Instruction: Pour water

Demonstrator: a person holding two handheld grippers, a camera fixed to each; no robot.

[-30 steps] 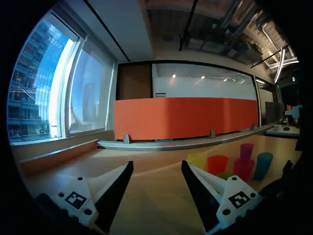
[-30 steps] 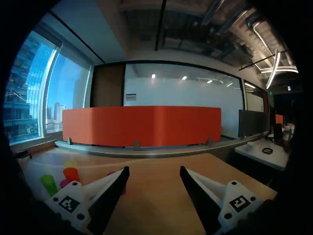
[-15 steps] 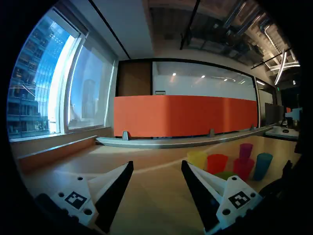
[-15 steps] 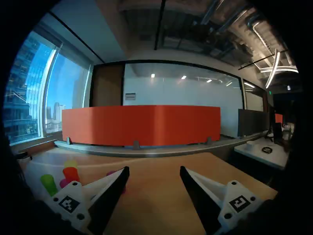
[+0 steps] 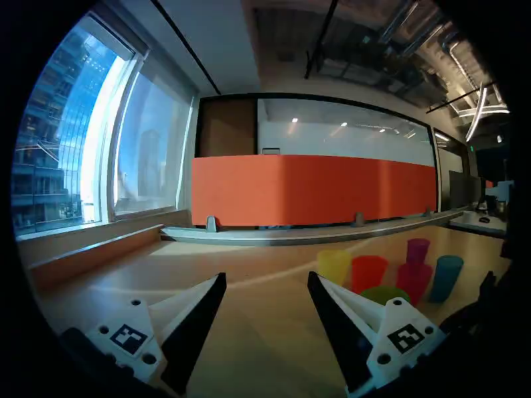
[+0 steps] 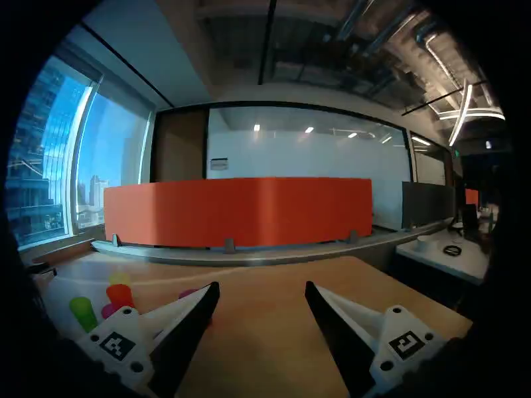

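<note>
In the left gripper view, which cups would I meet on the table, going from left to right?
yellow cup → orange cup → pink cup → teal cup

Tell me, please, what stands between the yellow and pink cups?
The orange cup stands between the yellow cup and the pink cup, in the left gripper view.

A wooden desk meets an orange partition, with tall windows at one side.
</note>
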